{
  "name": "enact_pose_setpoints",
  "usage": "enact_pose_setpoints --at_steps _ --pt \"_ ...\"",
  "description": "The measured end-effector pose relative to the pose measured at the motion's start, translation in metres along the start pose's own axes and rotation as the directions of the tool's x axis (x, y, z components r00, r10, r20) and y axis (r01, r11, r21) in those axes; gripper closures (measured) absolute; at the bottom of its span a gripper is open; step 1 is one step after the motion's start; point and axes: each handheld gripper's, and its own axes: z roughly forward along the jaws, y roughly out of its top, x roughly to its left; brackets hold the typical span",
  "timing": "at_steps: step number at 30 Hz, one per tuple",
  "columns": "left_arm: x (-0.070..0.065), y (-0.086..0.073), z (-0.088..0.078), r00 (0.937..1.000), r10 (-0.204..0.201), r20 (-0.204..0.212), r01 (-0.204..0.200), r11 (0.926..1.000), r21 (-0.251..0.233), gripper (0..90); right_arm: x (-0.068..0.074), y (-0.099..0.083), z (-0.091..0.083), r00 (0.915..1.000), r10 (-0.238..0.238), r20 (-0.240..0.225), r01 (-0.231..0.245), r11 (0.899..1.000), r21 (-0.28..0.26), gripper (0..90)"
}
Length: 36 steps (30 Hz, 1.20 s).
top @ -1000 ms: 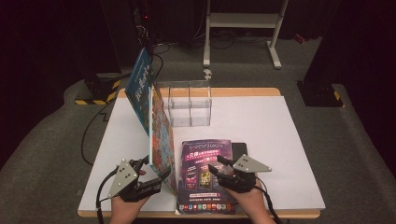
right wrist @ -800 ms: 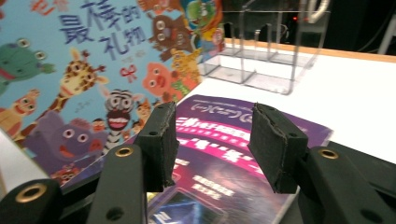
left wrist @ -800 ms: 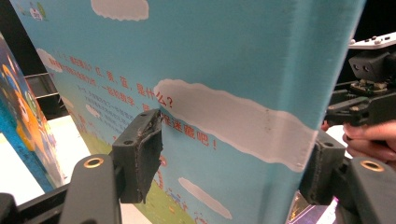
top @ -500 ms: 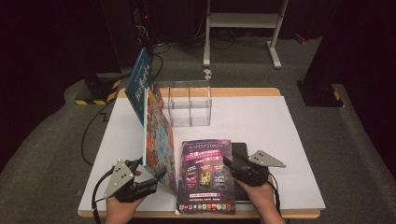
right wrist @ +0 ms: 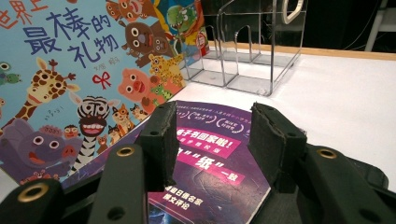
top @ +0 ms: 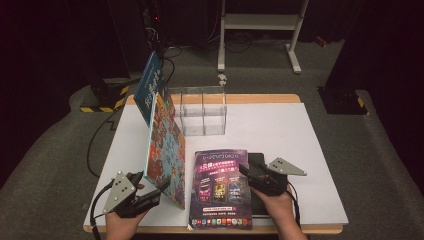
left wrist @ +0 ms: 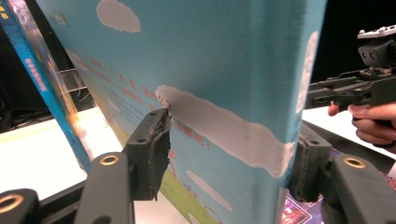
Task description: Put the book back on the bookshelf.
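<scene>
Hands come in from the bottom edge of the high view, one at each front corner area of the white table [top: 280,130]. Left hand [top: 117,222] sits low at the front-left, knuckles up, w/ the left gripper [top: 159,189] angled right & slightly away, toward the bottom corner of the animal picture book [top: 166,150]. That book stands on its lower edge, tilted, cover w/ cartoon animals facing right, blue back facing left. In the left gripper view the blue back and the book's edge sit between the jaws, which have just been closing in on it; left pad [left wrist: 156,149] lies against the blue back, right pad at the book's far side, so it reads as a pinch on the book. A second blue book [top: 149,85] leans behind it, near the clear acrylic organizer [top: 204,111].

Right hand [top: 277,207] rests at the front-right, wrist roughly straight, right gripper [top: 244,171] pointing left & away, low over the right edge of the purple magazine [top: 221,187], which lies flat just beside the standing book. A black tablet [top: 257,161] lies under the magazine's right side. Right jaws spread partway, nothing between the pads [right wrist: 163,135]; magazine visible thru the gap.
</scene>
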Motion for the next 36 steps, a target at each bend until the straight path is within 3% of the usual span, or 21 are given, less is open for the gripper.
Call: enact_pose_setpoints --at_steps 6,13,17,19,28,36 --pt "0.002 0.003 -0.004 0.9999 0.009 -0.006 -0.009 0.9999 -0.009 48.1 -0.001 0.0 0.0 1.0 0.005 -0.001 -0.005 1.0 -0.001 51.3" --pt "0.006 0.007 -0.008 0.9992 0.033 -0.021 -0.033 0.9994 -0.013 61.8 -0.001 0.0 0.0 1.0 0.007 -0.003 -0.007 1.0 -0.001 51.3" --pt "0.008 0.009 -0.011 0.9972 0.047 -0.058 -0.049 0.9986 -0.023 69.5 -0.001 0.0 0.0 0.9999 0.009 -0.006 -0.009 1.0 -0.002 51.4" --pt "0.01 0.009 -0.011 0.9929 0.064 -0.101 -0.068 0.9972 -0.033 72.7 -0.001 0.0 0.001 0.9999 0.009 -0.007 -0.009 1.0 -0.001 51.4" --pt "0.023 0.016 -0.016 0.9872 0.028 -0.157 -0.036 0.9983 -0.046 76.8 -0.001 0.001 0.003 0.9999 0.012 -0.012 -0.012 1.0 0.001 51.5" --pt "0.027 0.022 -0.015 0.9866 -0.004 -0.163 -0.003 0.999 -0.045 77.3 -0.001 0.002 0.002 0.9997 0.021 -0.015 -0.021 1.0 -0.004 51.6"
